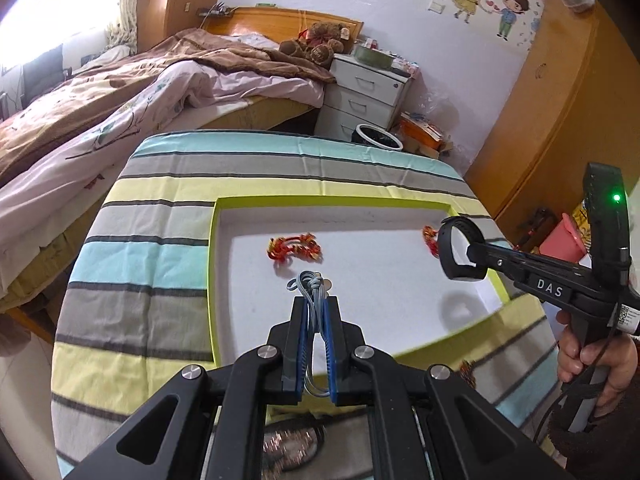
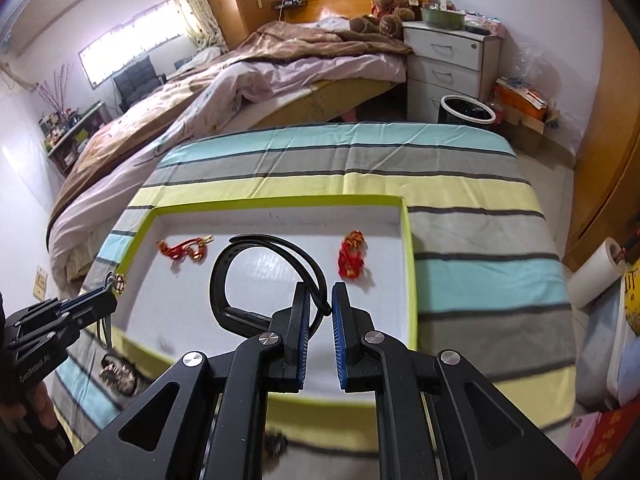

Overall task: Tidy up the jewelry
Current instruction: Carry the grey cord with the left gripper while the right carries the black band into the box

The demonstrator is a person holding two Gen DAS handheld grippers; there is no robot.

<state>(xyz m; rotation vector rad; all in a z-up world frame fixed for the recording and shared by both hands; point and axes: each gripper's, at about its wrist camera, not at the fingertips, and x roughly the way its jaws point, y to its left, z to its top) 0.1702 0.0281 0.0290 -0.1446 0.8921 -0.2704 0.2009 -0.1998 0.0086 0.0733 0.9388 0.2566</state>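
Left wrist view shows the left tool (image 1: 316,304) pinching a looped grey-blue cord necklace (image 1: 309,286) above the white, lime-rimmed tray (image 1: 211,280) on the striped-cloth worktop (image 1: 140,264). Right tool (image 2: 322,300) clamps a black rubber wristband (image 2: 224,280) over that tray, where two red-and-gold bracelets (image 2: 186,249) (image 2: 351,255) lie near its far corners.

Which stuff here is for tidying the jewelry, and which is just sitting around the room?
For the job:
- white tray
- two red bracelets in it
- grey cord necklace, held by the left gripper
- black band, held by the right gripper
- beaded piece on the striped cloth

Just lying about:
- teddy bear
- drawers
- bin
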